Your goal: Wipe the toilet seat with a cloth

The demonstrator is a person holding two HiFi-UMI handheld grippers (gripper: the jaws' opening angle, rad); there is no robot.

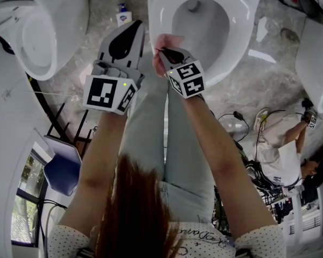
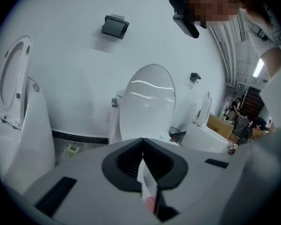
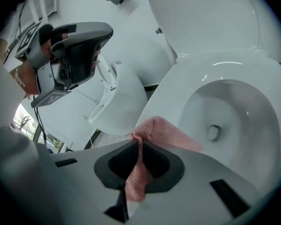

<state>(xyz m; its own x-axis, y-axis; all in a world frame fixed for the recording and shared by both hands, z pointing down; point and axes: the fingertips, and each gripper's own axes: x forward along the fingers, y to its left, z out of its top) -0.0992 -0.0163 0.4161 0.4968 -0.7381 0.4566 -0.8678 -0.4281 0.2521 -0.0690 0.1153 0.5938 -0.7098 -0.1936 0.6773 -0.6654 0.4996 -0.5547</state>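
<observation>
The white toilet seat (image 1: 238, 42) rings an open bowl at the top of the head view, with its lid (image 3: 210, 18) raised. My right gripper (image 1: 162, 50) is shut on a pink cloth (image 1: 164, 41) at the seat's near left rim. In the right gripper view the cloth (image 3: 166, 132) bunches out past the closed jaws of that gripper (image 3: 139, 143) and lies over the seat (image 3: 178, 90); I cannot tell if it touches. My left gripper (image 1: 134, 27) is held beside it, to the left, shut and empty. The left gripper (image 2: 142, 140) points at the raised lid (image 2: 149, 102).
A second white toilet (image 1: 40, 42) stands at the left. A small bottle (image 1: 123, 15) sits on the marble floor between the two. A blue chair (image 1: 62, 168) is at the lower left. Cables and another person (image 1: 282, 155) are at the right.
</observation>
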